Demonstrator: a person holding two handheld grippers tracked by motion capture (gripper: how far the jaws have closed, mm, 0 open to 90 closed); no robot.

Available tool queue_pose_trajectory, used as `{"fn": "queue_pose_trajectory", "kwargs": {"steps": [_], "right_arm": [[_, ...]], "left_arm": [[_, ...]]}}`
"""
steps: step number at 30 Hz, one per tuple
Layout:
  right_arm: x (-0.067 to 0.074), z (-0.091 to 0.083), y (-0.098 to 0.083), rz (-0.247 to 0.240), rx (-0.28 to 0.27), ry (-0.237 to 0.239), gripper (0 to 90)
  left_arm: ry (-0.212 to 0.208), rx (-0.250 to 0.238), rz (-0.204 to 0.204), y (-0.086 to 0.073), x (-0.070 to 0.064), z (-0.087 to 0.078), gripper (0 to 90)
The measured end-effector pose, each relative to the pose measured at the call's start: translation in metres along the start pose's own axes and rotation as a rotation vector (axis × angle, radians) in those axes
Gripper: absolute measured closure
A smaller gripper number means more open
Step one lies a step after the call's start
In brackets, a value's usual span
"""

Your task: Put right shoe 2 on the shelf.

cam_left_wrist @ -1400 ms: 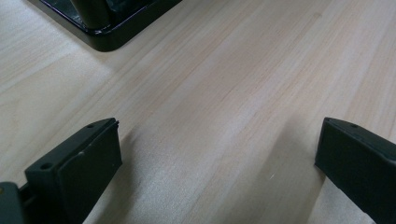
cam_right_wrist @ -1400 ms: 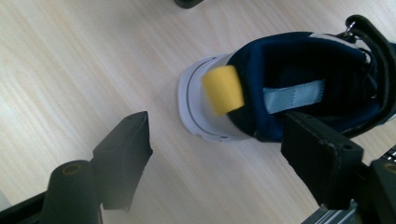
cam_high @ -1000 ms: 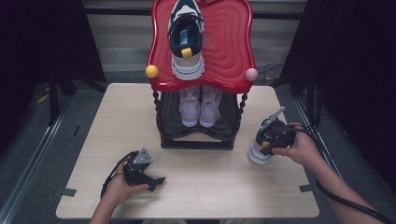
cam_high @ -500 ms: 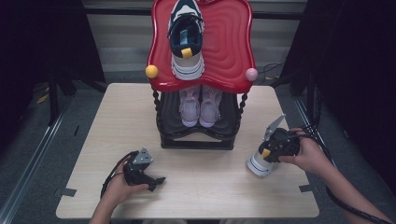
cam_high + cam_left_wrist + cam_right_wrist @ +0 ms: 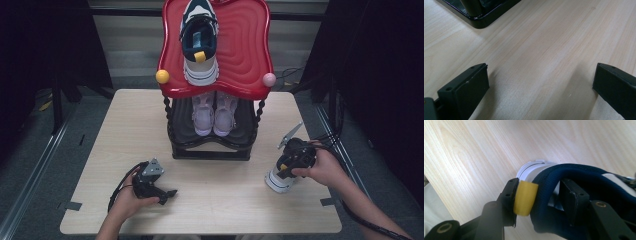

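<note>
Red rack [image 5: 245, 55] mid-table | right gripper [image 5: 541, 195] clamps navy sneaker [image 5: 584, 182] collar | left gripper [image 5: 540, 87] wide, empty

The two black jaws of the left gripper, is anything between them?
No. The left gripper stands open, and the left gripper view shows just bare wooden table between its jaws.

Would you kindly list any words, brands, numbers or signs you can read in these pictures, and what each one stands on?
There are none that can be read.
Navy shoe in the right gripper: plain yellow tab, no lettering.
Shoe on the red shelf: any markings are too small to read.
Pale shoes on the lower shelf: too small to tell.
Table: bare wood grain.
</note>
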State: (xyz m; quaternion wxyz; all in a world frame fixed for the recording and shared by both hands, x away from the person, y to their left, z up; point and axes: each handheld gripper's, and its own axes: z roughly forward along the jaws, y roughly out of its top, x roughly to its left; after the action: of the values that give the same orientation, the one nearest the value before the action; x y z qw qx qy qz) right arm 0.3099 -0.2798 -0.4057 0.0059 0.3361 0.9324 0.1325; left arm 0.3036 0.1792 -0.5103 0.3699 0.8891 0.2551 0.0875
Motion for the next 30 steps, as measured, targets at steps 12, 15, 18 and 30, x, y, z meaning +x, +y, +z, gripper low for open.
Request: {"fn": "queue_pose_trajectory", "kwargs": {"steps": [12, 15, 18, 30], "right_arm": [[0.002, 0.006, -0.003, -0.021, 0.052, 0.029, 66.3], [0.003, 0.003, -0.008, -0.043, 0.052, 0.042, 66.8], [0.006, 0.002, -0.013, -0.042, 0.043, 0.048, 60.4], [0.011, -0.002, -0.013, -0.027, 0.088, 0.022, 36.1]], "left_arm": [[-0.001, 0.000, 0.000, 0.000, 0.000, 0.000, 0.0], [0.000, 0.000, 0.000, 0.000, 0.000, 0.000, 0.0], [-0.001, 0.000, 0.001, 0.000, 0.000, 0.000, 0.0], [-0.001, 0.003, 0.002, 0.000, 0.000, 0.000, 0.0]]}}
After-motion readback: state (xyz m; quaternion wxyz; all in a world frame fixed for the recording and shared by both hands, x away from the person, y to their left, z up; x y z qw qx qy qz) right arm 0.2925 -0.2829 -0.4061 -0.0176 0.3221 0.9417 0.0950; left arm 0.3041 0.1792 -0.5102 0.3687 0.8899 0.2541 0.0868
